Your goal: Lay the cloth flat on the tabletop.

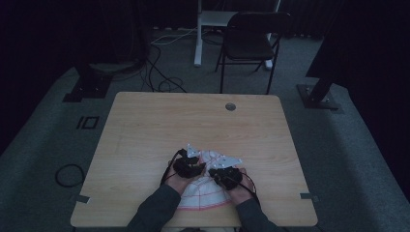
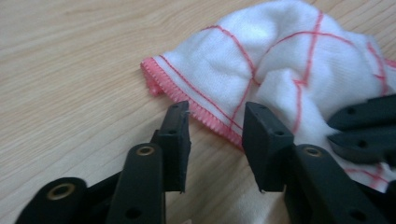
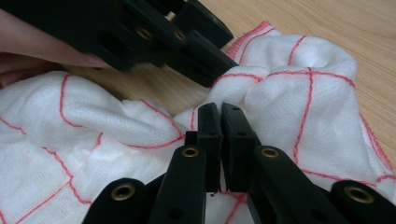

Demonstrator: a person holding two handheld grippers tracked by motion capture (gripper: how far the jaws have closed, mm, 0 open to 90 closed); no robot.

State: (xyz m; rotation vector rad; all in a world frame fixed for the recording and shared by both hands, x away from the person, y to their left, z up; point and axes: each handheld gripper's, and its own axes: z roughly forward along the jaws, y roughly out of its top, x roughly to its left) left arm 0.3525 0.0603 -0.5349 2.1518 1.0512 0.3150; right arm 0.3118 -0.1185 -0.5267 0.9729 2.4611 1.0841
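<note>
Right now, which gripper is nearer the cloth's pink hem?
Left. The left gripper straddles the hem, jaws open; the right gripper sits shut over the cloth's middle folds.

Cloth partly hidden under hands; sleeves cut by edge

soft woven cloth with red stitching on a smooth matt wood-grain table.

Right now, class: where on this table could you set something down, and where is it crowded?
Bare wood runs across the far half of the table, from the cloth up to the round grommet, and down both side edges. The near middle is crowded: the left tool and right tool work over the cloth there.
</note>
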